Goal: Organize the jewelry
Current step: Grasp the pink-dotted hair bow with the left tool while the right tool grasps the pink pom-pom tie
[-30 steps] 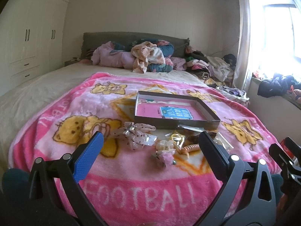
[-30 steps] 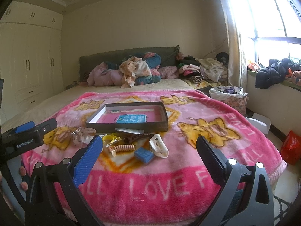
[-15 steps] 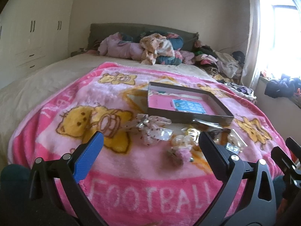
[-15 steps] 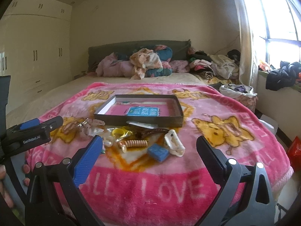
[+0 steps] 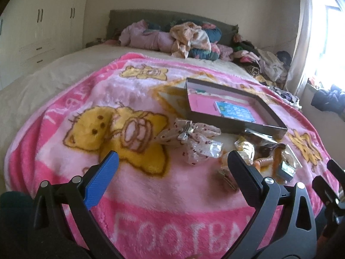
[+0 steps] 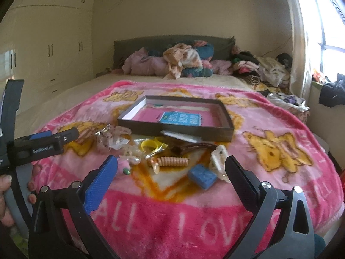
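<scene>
Daylight pours in from the window, blown out to white glare, leaving the room softly lit. Away from the window both views bend and darken at the rims, slightly blurred.

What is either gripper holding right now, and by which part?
Nothing. The left gripper and right gripper are both open, hovering short of the hair accessories on the blanket.

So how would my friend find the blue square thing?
Look at the pink blanket on the bed, then the dark tray on it. In front of the tray lies a pile of hair things; the blue block is at its near edge, beside a white claw clip. It is the only flat blue piece there.
</scene>
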